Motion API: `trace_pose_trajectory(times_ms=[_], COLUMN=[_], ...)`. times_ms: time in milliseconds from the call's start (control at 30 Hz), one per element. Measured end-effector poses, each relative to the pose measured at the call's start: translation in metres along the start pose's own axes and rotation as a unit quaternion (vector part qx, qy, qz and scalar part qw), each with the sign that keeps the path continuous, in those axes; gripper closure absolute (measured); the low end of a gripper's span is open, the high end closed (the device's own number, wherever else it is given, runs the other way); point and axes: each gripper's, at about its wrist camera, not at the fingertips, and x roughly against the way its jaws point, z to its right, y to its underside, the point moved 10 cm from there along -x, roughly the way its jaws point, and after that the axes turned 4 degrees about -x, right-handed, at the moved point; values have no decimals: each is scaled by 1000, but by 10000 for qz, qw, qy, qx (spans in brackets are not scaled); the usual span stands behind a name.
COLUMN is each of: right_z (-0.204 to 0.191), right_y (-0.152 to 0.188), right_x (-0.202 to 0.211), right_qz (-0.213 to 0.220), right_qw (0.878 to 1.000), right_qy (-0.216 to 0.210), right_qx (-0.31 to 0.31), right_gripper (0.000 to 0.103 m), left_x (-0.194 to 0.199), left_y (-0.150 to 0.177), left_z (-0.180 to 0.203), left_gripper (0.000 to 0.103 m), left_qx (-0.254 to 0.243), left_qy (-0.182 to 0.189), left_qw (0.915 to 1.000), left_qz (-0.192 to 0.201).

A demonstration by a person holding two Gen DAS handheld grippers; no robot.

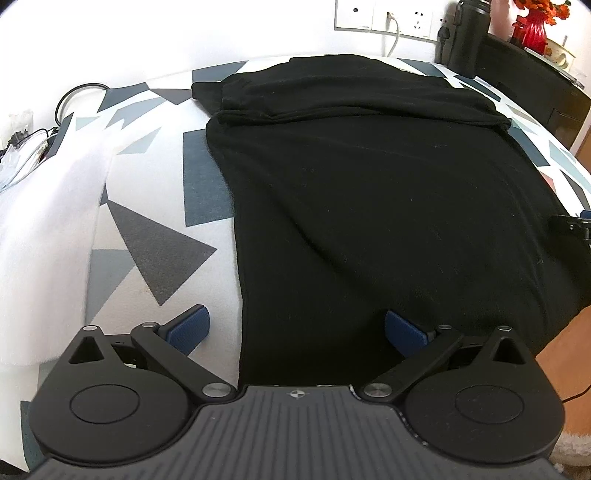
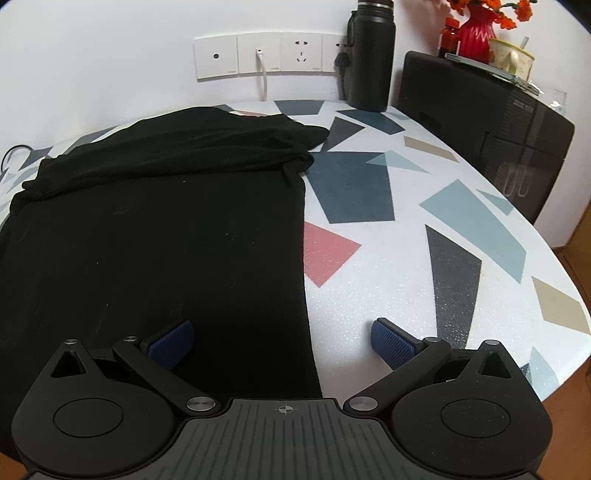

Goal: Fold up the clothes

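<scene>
A black garment (image 1: 369,192) lies flat on the patterned table, its far end folded over into a thick band (image 1: 351,99). My left gripper (image 1: 297,326) is open over the garment's near left edge, one blue pad (image 1: 190,325) over the tablecloth and the other on the black cloth. In the right wrist view the same garment (image 2: 155,229) fills the left half. My right gripper (image 2: 282,341) is open astride its near right edge, with the left pad (image 2: 171,345) over the cloth and the right pad over the table. Neither holds anything.
The tablecloth (image 2: 424,221) is white with coloured shapes. A white cloth (image 1: 48,229) lies at the left. A black bottle (image 2: 371,55), wall sockets (image 2: 269,55) with a plugged cable, a black box (image 2: 484,125) and a red vase (image 2: 476,29) stand at the back right.
</scene>
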Motion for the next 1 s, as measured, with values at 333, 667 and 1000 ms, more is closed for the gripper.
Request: trace_pose_trajectory(times_ms=[333, 667, 1000], right_z=[-1, -2, -14], right_y=[1, 31, 8], right_x=[1, 36, 49], right_qz=[-368, -307, -119], right_qw=[9990, 9965, 9916], right_qy=[-197, -543, -1277], right_qx=[154, 562, 140], right_gripper=[1, 18, 96], left_x=[0, 19, 36], left_y=[0, 21, 15], left_z=[-1, 4, -9], left_gripper=[0, 8, 95], left_qx=[-253, -574, 135], left_qy=[172, 462, 809], left_qw=[9994, 9971, 9966], left_qz=[-171, -169, 49])
